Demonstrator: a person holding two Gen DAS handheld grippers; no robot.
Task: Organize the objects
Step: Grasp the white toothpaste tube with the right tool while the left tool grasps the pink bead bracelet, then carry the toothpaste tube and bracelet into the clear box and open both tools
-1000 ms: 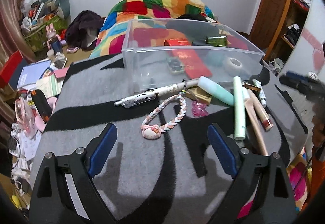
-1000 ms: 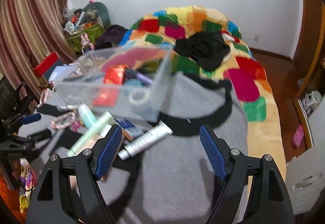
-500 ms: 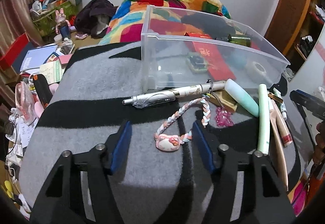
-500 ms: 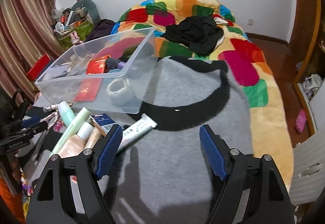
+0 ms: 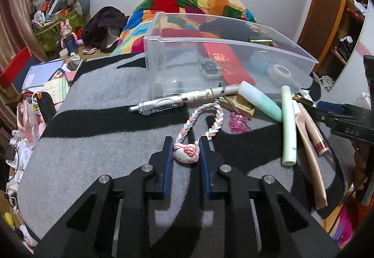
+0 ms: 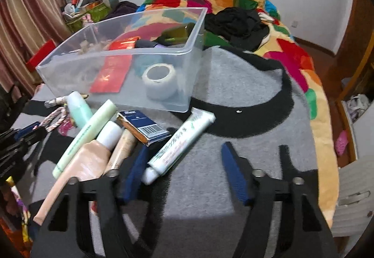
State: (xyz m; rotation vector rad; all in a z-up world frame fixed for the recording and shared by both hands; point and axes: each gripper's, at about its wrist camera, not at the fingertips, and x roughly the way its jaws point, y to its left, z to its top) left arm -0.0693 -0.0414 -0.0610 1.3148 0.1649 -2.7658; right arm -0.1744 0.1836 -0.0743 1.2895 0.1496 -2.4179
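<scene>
— Now that my left claw point(image 5: 186, 154) has narrowed from wide apart, what sits between its pads?

— A pink charm point(image 5: 186, 153) on a braided cord point(image 5: 205, 117), the pads closing right against it; it looks ready to lift into the clear bin point(image 5: 233, 47) ahead. My right claw point(image 6: 187, 171) has dropped lower and is closing too, a white tube point(image 6: 181, 141) just inside its left pad, untouched.

— Any writing?

— A gold character on the red envelope point(image 5: 224, 63) in the bin; the tube's print is too blurred.

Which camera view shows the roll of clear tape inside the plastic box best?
The right wrist view: the tape roll stands near and large behind the clear box wall. The left wrist view shows it smaller, far right.
</scene>
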